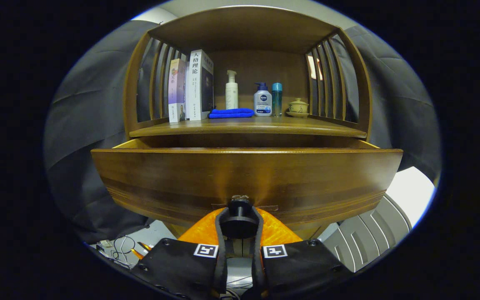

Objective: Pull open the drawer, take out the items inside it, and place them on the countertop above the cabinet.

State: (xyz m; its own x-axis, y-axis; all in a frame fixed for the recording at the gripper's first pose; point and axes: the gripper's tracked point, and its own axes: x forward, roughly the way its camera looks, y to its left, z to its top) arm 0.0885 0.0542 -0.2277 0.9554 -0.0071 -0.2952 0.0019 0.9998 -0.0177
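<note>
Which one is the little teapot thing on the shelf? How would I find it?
Start at the wooden cabinet, whose drawer front carries the knob that the gripper is shut on. On the countertop above, skip the books and the blue cloth, then pass all the bottles. Last comes the lidded ceramic cup on a saucer: it is squat, round and beige, while the bottles are tall.

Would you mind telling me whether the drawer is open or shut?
Open: the drawer front stands out from the cabinet, side walls showing, claw shut on its knob.
</note>
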